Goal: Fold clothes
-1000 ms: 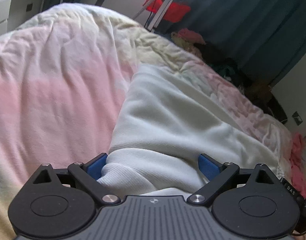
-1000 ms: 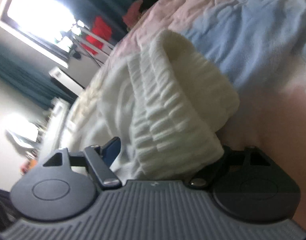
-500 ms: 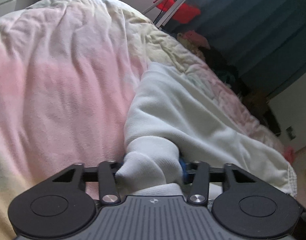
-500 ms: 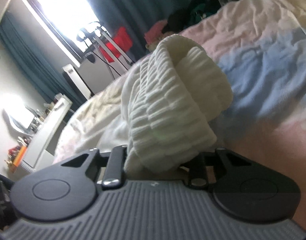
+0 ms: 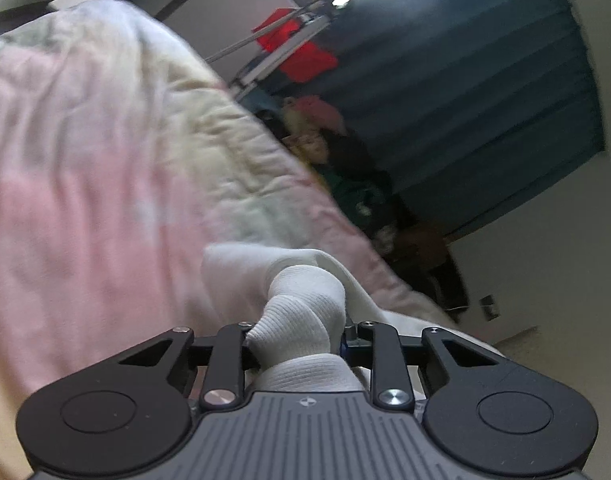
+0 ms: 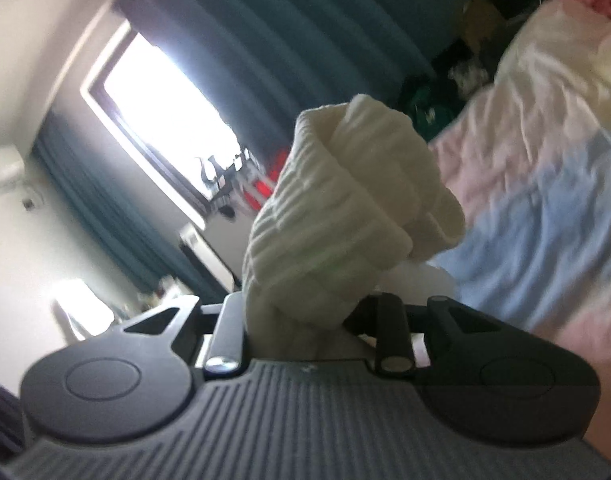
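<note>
A white knit garment (image 5: pixel 241 268) lies partly on the bed's pastel quilt (image 5: pixel 85 168). My left gripper (image 5: pixel 299 340) is shut on a bunched ribbed edge of the garment (image 5: pixel 301 320) and holds it just above the quilt. My right gripper (image 6: pixel 305 320) is shut on another ribbed edge of the garment (image 6: pixel 345 216), lifted clear of the bed. The fingertips of both grippers are hidden by the cloth.
The quilt also shows at right in the right wrist view (image 6: pixel 545 208). Dark teal curtains (image 5: pixel 465 80), a drying rack with red cloth (image 5: pixel 301 52) and a pile of clothes (image 5: pixel 337 152) stand beyond the bed. A bright window (image 6: pixel 165 120) is at the left.
Both grippers closed on the garment's ribbed edges, then lifted and tilted up. The cloth now rises off the bed, and more of the room shows.
</note>
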`<state>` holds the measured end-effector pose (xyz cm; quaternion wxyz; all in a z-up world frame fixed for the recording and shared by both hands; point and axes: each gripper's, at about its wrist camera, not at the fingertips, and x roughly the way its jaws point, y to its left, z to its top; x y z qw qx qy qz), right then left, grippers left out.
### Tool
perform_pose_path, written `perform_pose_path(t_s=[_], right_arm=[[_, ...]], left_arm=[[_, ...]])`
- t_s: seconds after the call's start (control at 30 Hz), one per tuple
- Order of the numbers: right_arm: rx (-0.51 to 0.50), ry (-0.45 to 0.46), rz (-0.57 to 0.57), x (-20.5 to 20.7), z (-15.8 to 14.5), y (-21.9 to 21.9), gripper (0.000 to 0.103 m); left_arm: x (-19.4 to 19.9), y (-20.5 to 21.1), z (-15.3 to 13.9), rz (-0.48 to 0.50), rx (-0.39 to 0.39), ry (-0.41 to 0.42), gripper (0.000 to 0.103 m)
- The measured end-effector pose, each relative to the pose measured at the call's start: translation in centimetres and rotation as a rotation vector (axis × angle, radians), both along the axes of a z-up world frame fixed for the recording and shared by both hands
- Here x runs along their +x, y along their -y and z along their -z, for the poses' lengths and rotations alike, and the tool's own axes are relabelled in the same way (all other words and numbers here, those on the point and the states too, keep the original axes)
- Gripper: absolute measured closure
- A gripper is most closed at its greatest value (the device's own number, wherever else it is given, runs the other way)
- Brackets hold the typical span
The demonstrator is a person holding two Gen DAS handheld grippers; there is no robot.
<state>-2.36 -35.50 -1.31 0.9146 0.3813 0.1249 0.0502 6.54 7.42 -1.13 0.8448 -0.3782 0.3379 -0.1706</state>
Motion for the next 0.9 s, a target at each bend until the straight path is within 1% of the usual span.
perform_pose_path(t_s=[0.13,0.2,0.3,0.37,0.43,0.47,0.57,0.63,0.7,0.8,0.87,0.9], right_arm=[[0.003,0.085,0.059,2.0,-2.9,3.7,0.073],[-0.002,0.131,0.092,3.5,-4.3,5.8,0.073],[0.003,0.190,0.167,6.2,-5.1,9.6,0.074],[0.000,0.221,0.222,8.1,-5.3,12.0,0.073],[-0.011,0.244,0.281,10.0,-5.1,14.2,0.073],[-0.017,0.255,0.311,10.9,-4.9,15.3,0.073],[-0.075,0.256,0.377,13.3,-2.9,18.7,0.073],[-0.117,0.233,0.417,14.9,-0.5,20.4,0.073],[-0.131,0.192,0.452,16.2,2.3,21.9,0.073],[-0.067,0.081,0.501,17.8,6.4,23.4,0.073],[0.069,0.012,0.534,17.5,9.1,23.7,0.073],[0.091,-0.016,0.555,17.1,10.4,23.1,0.073]], left_arm=[[4.1,5.3,-4.2,0.033,0.018,0.098,0.076],[6.8,8.7,-5.6,0.050,0.023,0.149,0.076],[10.9,14.0,-7.7,0.073,0.027,0.228,0.076],[14.2,17.7,-8.1,0.078,0.016,0.270,0.075],[17.5,21.5,-7.8,0.087,0.015,0.281,0.075],[19.2,23.4,-7.4,0.097,0.027,0.289,0.075],[23.6,29.0,-5.1,0.137,0.071,0.305,0.075],[26.1,32.4,-2.5,0.168,0.094,0.291,0.075],[27.5,34.8,0.4,0.198,0.145,0.265,0.075],[29.0,37.6,4.8,0.247,0.238,0.222,0.075],[28.8,38.1,7.3,0.287,0.298,0.230,0.075],[28.8,38.1,8.1,0.305,0.322,0.236,0.075]])
